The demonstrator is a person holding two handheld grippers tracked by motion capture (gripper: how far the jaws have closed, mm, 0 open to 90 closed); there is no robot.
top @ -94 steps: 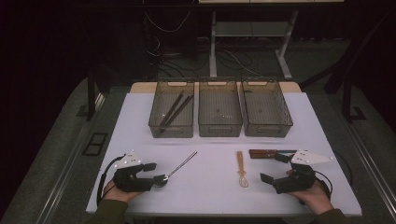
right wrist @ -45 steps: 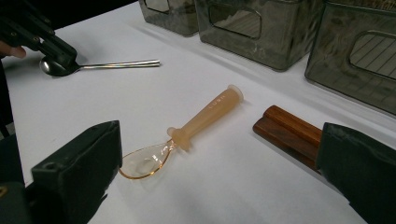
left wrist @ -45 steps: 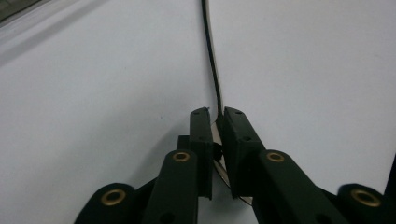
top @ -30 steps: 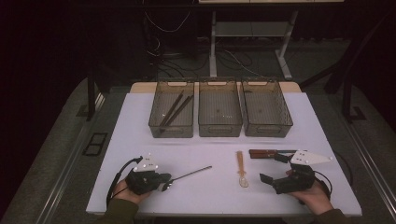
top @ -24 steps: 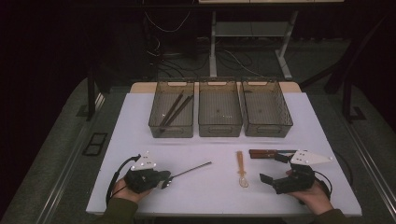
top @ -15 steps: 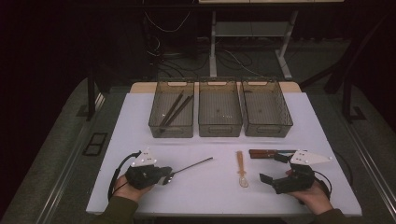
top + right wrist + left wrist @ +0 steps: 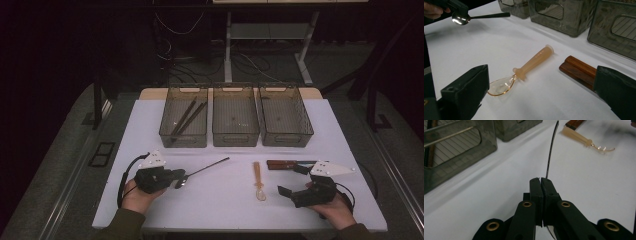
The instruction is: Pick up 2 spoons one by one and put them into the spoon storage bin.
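Note:
My left gripper (image 7: pixel 176 178) is shut on a metal spoon (image 7: pixel 207 167) near its bowl, and the dark handle points right, off the white table (image 7: pixel 150 125). In the left gripper view the shut jaws (image 7: pixel 540 180) pinch the spoon's thin handle (image 7: pixel 551 147), which runs straight ahead. My right gripper (image 7: pixel 292 180) rests at the front right, open and holding nothing. Between its jaws (image 7: pixel 541 96) lie an amber plastic spoon (image 7: pixel 534 61) and a pair of brown wooden sticks (image 7: pixel 577 70). The metal spoon's bowl (image 7: pixel 460 18) hangs at the far left of that view.
Three clear grey bins stand in a row at the back: the left bin (image 7: pixel 167 131) holds dark chopsticks (image 7: pixel 186 117), beside the middle bin (image 7: pixel 235 136) and the right bin (image 7: pixel 287 137). The amber spoon (image 7: pixel 258 180) and the wooden sticks (image 7: pixel 282 163) lie front right.
The left gripper closed on the spoon that had lain on the table, then lifted it a little, and its handle now points farther back and right. The right gripper stayed put.

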